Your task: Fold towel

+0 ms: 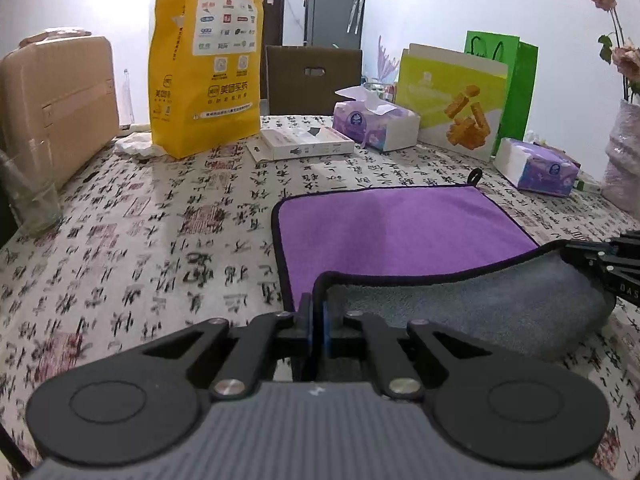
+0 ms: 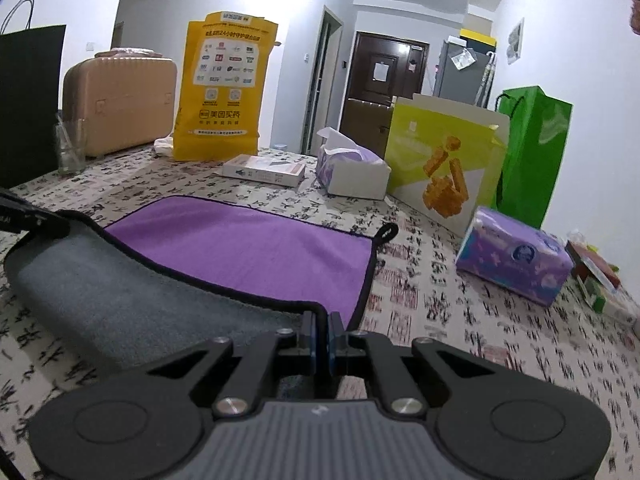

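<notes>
Calligraphy-printed cloth is covering the table (image 1: 160,240), and white walls are closing in the room behind it. A purple towel (image 1: 392,232) is lying flat toward the table's middle, its near edge turning up and showing a grey underside. The left gripper (image 1: 319,320) is pinching the near-left corner of that raised edge, jaws closed on the black hem; the right gripper (image 2: 321,334) is clamping the near-right corner the same way, so the edge is sagging between them.

Along the far side are standing a yellow bag (image 1: 208,64), a flat white box (image 1: 300,144), an open tissue pack (image 1: 376,120), a yellow-green gift bag (image 1: 452,96) and a green bag (image 1: 516,84), with a second tissue pack (image 1: 536,168) lying nearer.

Only the right wrist view is showing the dark door (image 2: 384,76) and a black bag (image 2: 28,100); only the left one is catching the dried flowers (image 1: 616,40). The beige suitcase (image 1: 56,104) is being cut off at the left view's edge, and the small items beyond the second tissue pack are blurring too much to identify.
</notes>
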The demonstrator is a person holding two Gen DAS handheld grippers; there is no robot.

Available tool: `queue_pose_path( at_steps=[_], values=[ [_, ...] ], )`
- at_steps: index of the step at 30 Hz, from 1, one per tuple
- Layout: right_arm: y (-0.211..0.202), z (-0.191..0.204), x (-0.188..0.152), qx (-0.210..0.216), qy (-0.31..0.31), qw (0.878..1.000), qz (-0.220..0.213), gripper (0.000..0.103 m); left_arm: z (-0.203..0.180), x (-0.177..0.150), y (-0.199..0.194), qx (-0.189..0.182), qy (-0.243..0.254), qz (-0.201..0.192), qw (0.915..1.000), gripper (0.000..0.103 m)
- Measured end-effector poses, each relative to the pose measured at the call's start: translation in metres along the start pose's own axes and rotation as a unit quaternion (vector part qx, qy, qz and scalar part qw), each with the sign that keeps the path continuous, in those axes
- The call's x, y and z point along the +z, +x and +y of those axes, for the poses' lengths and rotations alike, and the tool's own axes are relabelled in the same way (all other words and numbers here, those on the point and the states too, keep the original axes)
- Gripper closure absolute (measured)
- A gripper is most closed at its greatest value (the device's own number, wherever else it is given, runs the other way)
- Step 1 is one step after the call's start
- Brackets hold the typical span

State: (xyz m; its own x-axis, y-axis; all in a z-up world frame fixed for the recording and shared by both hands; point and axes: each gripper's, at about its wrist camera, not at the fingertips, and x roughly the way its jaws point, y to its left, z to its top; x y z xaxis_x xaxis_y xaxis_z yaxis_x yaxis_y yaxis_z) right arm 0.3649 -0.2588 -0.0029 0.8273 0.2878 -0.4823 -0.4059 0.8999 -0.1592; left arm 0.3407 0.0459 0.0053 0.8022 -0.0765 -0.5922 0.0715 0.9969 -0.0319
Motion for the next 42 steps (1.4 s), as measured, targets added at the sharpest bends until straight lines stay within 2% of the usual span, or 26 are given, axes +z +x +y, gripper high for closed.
queue_pose_path(
  at_steps=[13, 22, 27, 42],
  values=[
    [0.04, -0.016, 0.023, 0.011, -0.02, 1.0, 0.013, 0.098, 0.003, 0.033, 0.036, 0.0, 0.024, 0.008, 0.9997, 0.098],
    [0.064, -0.03, 0.045, 0.013, -0.027, 0.999, 0.013, 0.098, 0.01, 0.055, 0.056, 0.001, 0.033, -0.008, 0.9994, 0.098],
    [0.083, -0.036, 0.058, 0.017, -0.024, 0.999, 0.015, 0.098, 0.014, 0.066, 0.076, 0.004, 0.034, -0.005, 0.9994, 0.098],
    [0.141, -0.054, 0.073, 0.019, 0.002, 0.999, 0.041, 0.098, 0.037, 0.094, 0.136, -0.004, -0.004, 0.028, 0.9996, 0.098]
  ],
)
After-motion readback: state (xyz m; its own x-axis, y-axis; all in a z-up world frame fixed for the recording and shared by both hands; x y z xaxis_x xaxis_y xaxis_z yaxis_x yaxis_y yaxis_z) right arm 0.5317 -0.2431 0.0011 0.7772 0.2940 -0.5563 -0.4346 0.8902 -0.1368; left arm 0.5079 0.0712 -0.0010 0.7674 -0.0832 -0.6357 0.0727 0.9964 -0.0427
